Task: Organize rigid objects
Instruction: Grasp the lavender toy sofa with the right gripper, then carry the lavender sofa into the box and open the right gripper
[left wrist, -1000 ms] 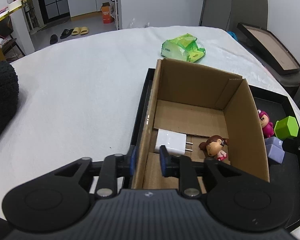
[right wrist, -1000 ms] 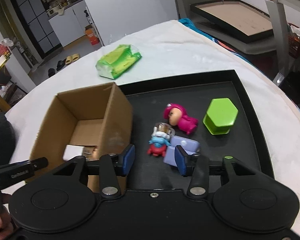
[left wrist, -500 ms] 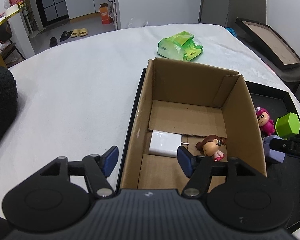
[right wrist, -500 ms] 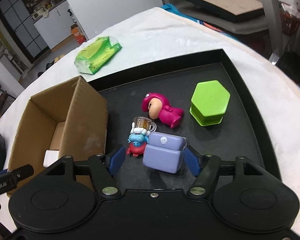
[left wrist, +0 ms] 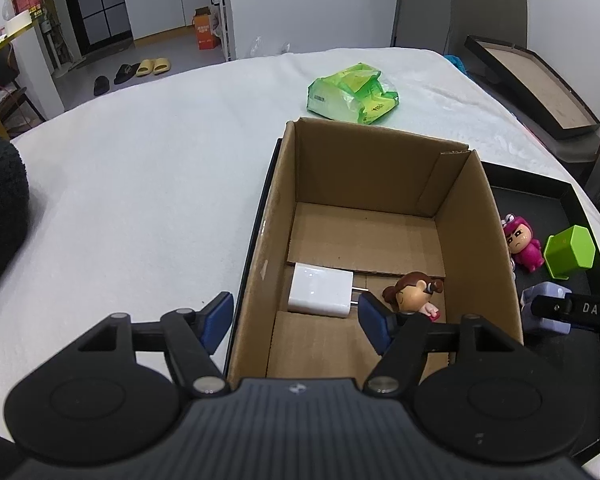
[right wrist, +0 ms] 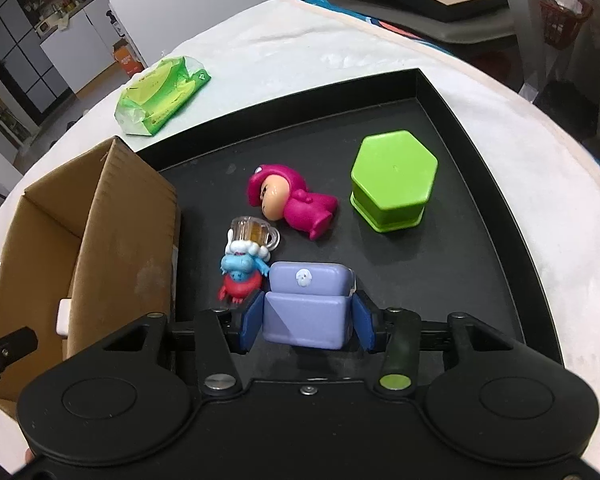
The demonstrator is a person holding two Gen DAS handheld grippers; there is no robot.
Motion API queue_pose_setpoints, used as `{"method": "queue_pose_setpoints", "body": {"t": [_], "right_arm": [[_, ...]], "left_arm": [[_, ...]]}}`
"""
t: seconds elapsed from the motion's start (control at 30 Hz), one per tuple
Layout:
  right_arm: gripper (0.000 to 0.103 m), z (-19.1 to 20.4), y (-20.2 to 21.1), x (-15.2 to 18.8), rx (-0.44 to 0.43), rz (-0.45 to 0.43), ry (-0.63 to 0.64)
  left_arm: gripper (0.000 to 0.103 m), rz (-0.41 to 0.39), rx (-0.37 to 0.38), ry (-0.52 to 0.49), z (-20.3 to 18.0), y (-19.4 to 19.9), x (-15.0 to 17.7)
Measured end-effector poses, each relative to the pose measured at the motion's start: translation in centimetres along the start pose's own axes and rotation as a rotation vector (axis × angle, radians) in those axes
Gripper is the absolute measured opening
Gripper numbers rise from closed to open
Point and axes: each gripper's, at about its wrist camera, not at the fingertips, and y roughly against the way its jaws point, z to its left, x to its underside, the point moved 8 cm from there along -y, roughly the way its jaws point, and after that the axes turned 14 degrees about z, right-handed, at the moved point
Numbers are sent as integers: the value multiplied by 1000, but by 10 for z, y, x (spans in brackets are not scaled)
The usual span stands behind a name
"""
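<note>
My right claw [right wrist: 307, 322] hugs the purple box [right wrist: 306, 306] on the black tray [right wrist: 476, 152]. A blue toy [right wrist: 242, 270] touches it at 10 o'clock. My left claw [left wrist: 296, 320] is wide apart over the cardboard box [left wrist: 480, 240], holding nothing. A white charger [left wrist: 321, 295] lies inside.

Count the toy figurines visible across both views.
3. The brown-haired figurine lies inside the cardboard box; the pink figurine and blue-and-red figurine are on the black tray. Others may be hidden.
</note>
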Motion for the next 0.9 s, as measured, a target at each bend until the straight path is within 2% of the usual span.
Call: {"method": "queue_pose_setpoints", "body": {"t": [0.77,0.9], "right_arm": [[46,41,63,-3,-19,-86,70],[46,52,70,-4,-24,-97,89]], "left_arm": [[67,13,25,41,13,2,4],[67,-7,20,52,18,5,3]]}}
